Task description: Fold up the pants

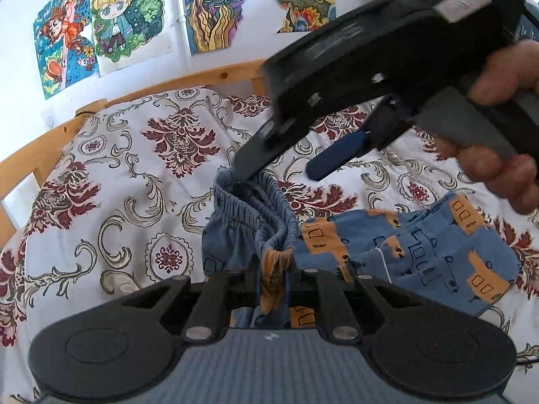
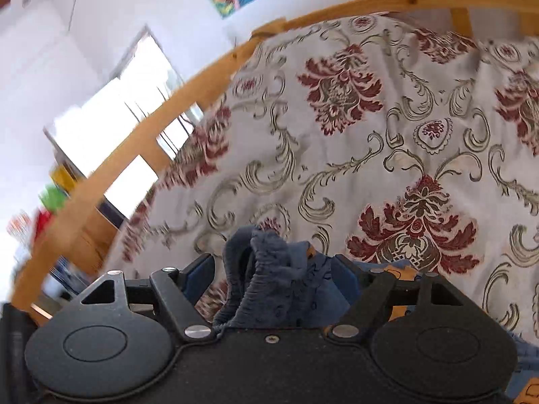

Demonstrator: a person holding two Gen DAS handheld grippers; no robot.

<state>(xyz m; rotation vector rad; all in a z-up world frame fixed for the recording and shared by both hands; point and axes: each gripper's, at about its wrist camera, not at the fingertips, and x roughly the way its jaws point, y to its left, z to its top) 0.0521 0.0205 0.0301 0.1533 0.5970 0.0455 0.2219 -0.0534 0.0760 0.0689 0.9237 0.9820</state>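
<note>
On the bedspread (image 1: 141, 181): blue pants (image 1: 421, 252) with orange patches, crumpled, elastic waistband (image 1: 266, 208) lifted | left gripper (image 1: 274, 279) clamped on waistband | right gripper (image 1: 279, 171) with jaws apart, one finger (image 1: 246, 165) hooked inside waistband | bare bedspread left and behind, up to wooden rail (image 1: 168, 84).

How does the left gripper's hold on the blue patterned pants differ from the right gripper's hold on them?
The left gripper is shut tight on an orange-patched stretch of the blue patterned pants, whereas the right gripper stands wide open, one finger hooked inside the gathered elastic waistband, the other clear of the cloth. The left sits low near the floral bedspread; the right reaches down from above. Both engage the waistband end.
</note>
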